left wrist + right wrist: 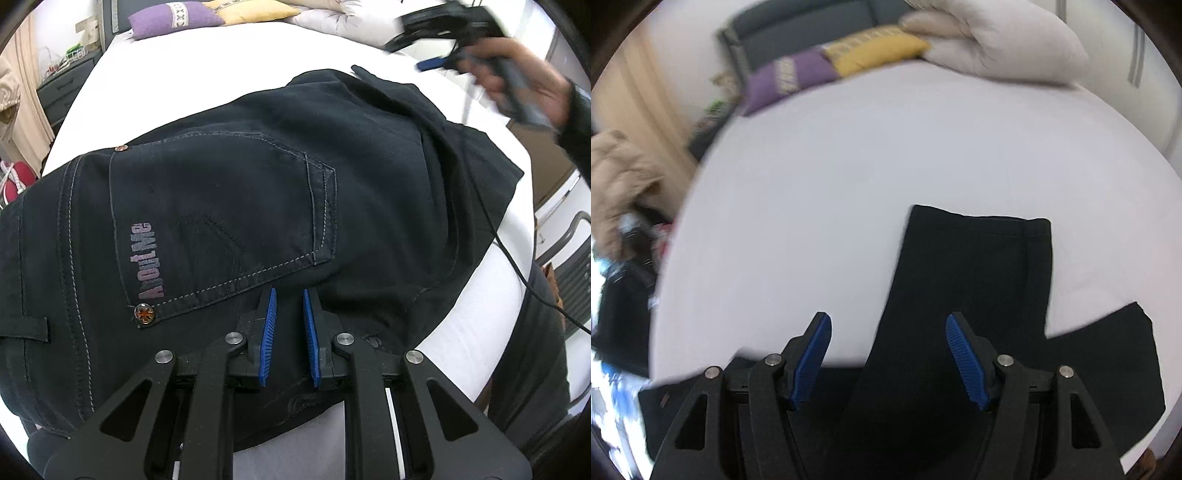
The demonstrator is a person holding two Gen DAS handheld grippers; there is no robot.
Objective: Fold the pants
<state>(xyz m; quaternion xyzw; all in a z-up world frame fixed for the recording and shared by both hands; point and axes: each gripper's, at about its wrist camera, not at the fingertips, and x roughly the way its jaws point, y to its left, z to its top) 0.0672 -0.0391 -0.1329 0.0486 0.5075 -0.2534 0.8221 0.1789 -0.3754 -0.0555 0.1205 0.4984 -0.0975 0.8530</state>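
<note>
Dark pants (pixel 258 192) spread on a white bed (pixel 221 74), back pocket (pixel 221 221) up, left gripper (pixel 290 299) nearly closed, tips down on the fabric, right gripper (pixel 888 332) wide and empty above a leg.

white bed (pixel 849 184) carries dark pants (pixel 258 184); purple cushion (pixel 173 18), yellow cushion (pixel 255 11), pale duvet (pixel 997 40) at far end.
</note>
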